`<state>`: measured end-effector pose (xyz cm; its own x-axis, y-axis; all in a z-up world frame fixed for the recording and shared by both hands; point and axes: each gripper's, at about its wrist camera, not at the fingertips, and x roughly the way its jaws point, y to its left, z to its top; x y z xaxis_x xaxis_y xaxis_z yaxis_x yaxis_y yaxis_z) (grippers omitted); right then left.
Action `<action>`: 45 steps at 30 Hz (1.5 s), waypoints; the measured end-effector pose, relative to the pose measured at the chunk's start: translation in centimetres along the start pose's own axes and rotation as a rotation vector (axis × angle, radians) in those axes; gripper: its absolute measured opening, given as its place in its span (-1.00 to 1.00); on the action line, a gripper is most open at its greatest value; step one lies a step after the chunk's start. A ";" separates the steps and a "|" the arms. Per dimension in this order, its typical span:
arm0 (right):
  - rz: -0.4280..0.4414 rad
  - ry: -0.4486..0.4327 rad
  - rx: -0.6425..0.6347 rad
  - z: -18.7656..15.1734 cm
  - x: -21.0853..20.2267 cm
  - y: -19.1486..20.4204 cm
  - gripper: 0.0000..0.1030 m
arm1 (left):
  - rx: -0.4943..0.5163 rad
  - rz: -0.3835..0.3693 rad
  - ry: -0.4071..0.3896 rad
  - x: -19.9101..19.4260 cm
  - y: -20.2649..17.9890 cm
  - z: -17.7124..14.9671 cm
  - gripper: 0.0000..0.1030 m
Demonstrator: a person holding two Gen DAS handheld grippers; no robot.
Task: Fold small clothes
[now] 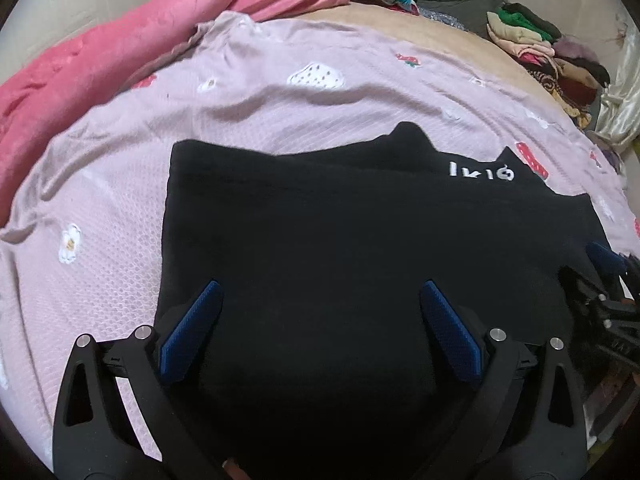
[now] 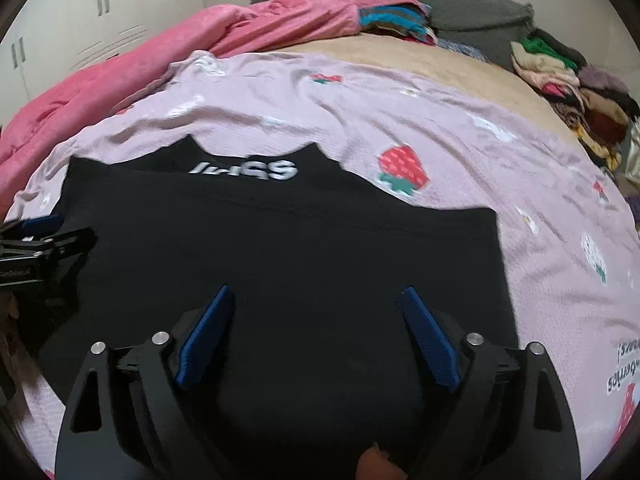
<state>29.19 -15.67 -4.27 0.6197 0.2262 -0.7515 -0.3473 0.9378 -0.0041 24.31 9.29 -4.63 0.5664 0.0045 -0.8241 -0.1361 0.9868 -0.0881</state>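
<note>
black garment (image 1: 340, 240) folded flat on a pink strawberry-print blanket (image 1: 120, 200), left hand-held gripper (image 1: 320, 292) and right hand-held gripper (image 2: 318, 298) wide open above it, holding nothing

Black garment (image 1: 320, 240) with white lettering, on pink strawberry-print sheet (image 1: 120, 240).

Open pink blanket (image 2: 460, 128) is lying clear around the black garment (image 2: 280, 248) toward the bed's far edge, while a rumpled pink quilt (image 1: 100, 60) is crowding the left edge and a clothes pile (image 2: 576, 92) is blocking the far right corner.
</note>
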 end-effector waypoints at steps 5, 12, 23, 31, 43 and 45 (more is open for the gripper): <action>0.025 0.003 0.031 -0.9 -0.3 -2.0 0.71 | -0.012 -0.012 -0.006 0.1 1.0 -0.1 0.81; 0.006 -0.008 0.045 -1.4 -0.7 -2.1 0.75 | -0.009 -0.009 -0.017 -0.2 1.0 -0.3 0.81; -0.024 -0.044 0.068 -2.0 -2.3 -2.2 0.87 | -0.012 0.001 -0.045 -1.4 0.9 -0.3 0.81; -0.015 -0.090 0.090 -2.5 -3.9 -2.5 0.91 | -0.011 -0.001 -0.060 -2.5 0.8 -0.6 0.81; -0.014 -0.127 0.083 -3.7 -6.6 -1.7 0.91 | 0.000 0.001 -0.104 -5.5 0.8 -1.9 0.81; -0.018 -0.136 0.074 -3.9 -7.1 -1.3 0.91 | -0.002 -0.001 -0.111 -6.0 1.0 -2.3 0.81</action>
<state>22.48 -19.51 -1.50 0.7169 0.2381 -0.6552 -0.2857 0.9577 0.0354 18.94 9.86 -1.06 0.6529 0.0218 -0.7571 -0.1375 0.9864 -0.0901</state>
